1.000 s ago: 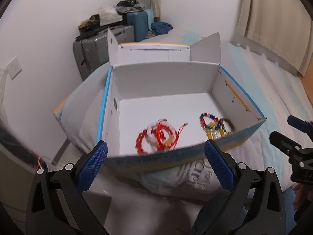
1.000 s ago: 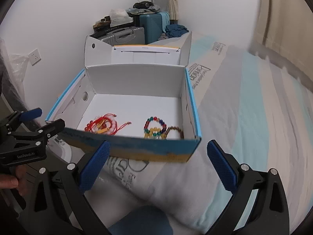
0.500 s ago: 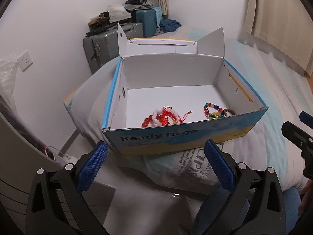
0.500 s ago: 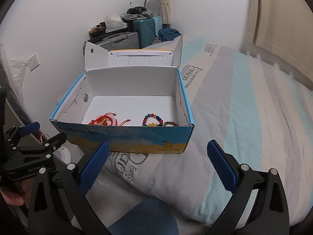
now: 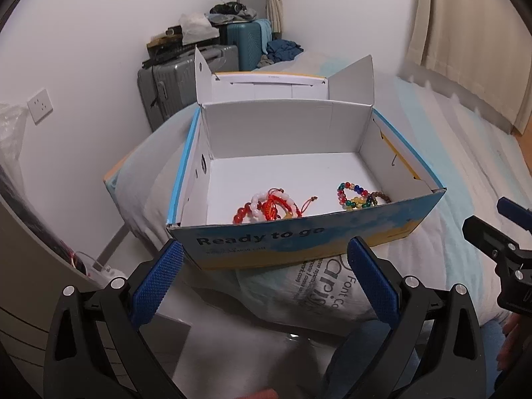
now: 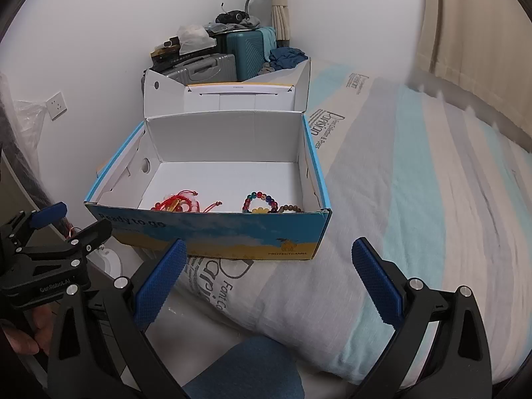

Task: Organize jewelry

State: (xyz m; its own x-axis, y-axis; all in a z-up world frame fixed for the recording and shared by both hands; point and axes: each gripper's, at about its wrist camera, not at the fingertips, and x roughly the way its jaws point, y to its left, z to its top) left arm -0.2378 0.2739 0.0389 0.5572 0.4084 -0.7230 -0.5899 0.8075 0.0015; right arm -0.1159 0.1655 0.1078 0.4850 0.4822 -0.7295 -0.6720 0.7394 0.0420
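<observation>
An open blue and yellow cardboard box (image 5: 299, 242) (image 6: 212, 232) rests on a pillow at the bed's corner. Inside on its white floor lie a tangle of red and white bracelets (image 5: 269, 206) (image 6: 179, 202) at the left and multicoloured bead bracelets (image 5: 357, 196) (image 6: 262, 202) at the right. My left gripper (image 5: 266, 279) is open, held just short of the box's front wall, with nothing between its fingers. My right gripper (image 6: 269, 282) is open and empty too, in front of the box's right corner.
The pillow (image 6: 299, 299) lies on a striped bed (image 6: 432, 199) that stretches to the right. Grey and teal suitcases (image 5: 206, 66) piled with clutter stand against the wall behind the box. Curtains (image 5: 465, 33) hang at the right. A blue-clad knee (image 6: 246, 369) shows low down.
Both grippers have pulled back from the box and risen a little. The box's front wall with its lettering now shows in full. Both stay open.
</observation>
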